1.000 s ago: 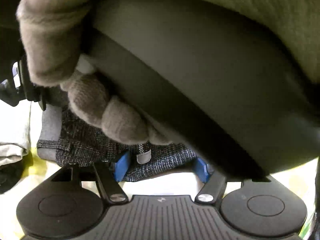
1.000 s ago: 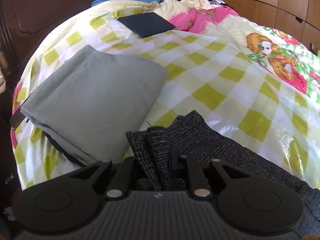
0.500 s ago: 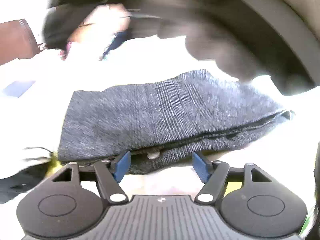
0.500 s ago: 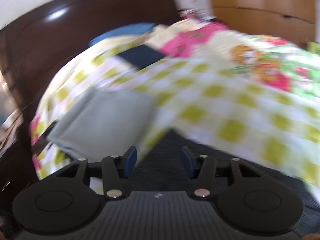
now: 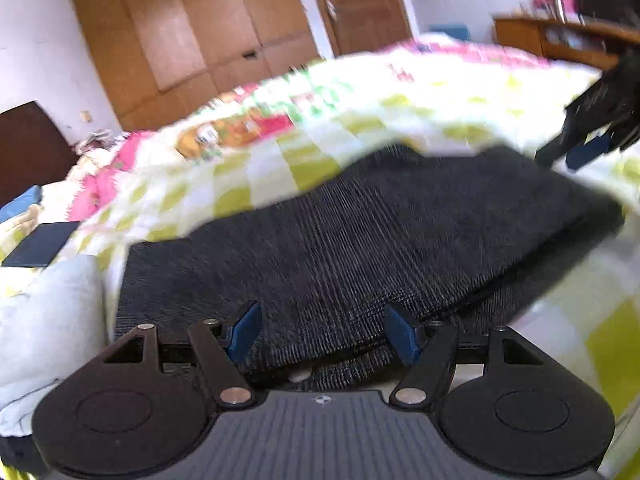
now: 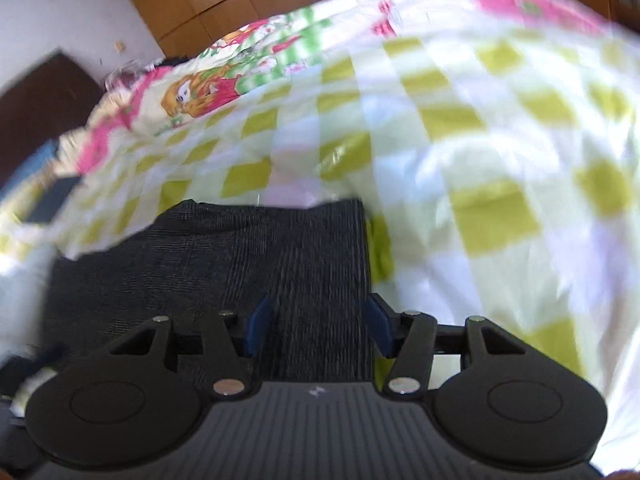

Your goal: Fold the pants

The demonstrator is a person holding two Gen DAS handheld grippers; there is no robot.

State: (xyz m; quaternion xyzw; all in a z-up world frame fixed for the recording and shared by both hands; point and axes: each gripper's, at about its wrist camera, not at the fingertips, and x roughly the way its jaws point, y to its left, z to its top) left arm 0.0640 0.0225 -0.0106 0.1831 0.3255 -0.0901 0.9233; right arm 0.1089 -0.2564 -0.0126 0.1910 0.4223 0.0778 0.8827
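Observation:
The dark grey tweed pants (image 5: 360, 248) lie folded on the checked bedspread, a flat stack of layers. My left gripper (image 5: 324, 332) is open just above the pants' near edge, blue pads apart, holding nothing. My right gripper (image 6: 316, 326) is open over the pants (image 6: 224, 256) near their right edge, empty. The right gripper also shows at the far right of the left wrist view (image 5: 592, 136). Both views are motion-blurred.
A yellow-checked bedspread (image 6: 480, 140) with a cartoon print covers the bed. A folded light grey garment (image 5: 44, 312) lies left of the pants. A dark flat object (image 5: 40, 244) lies further left. Wooden wardrobes (image 5: 200, 32) and a dark headboard (image 5: 28, 144) stand behind.
My right gripper let go of the pants and opened. Both grippers swung round; the left view, blocked before by a gloved hand and a dark shape, now shows the folded pants.

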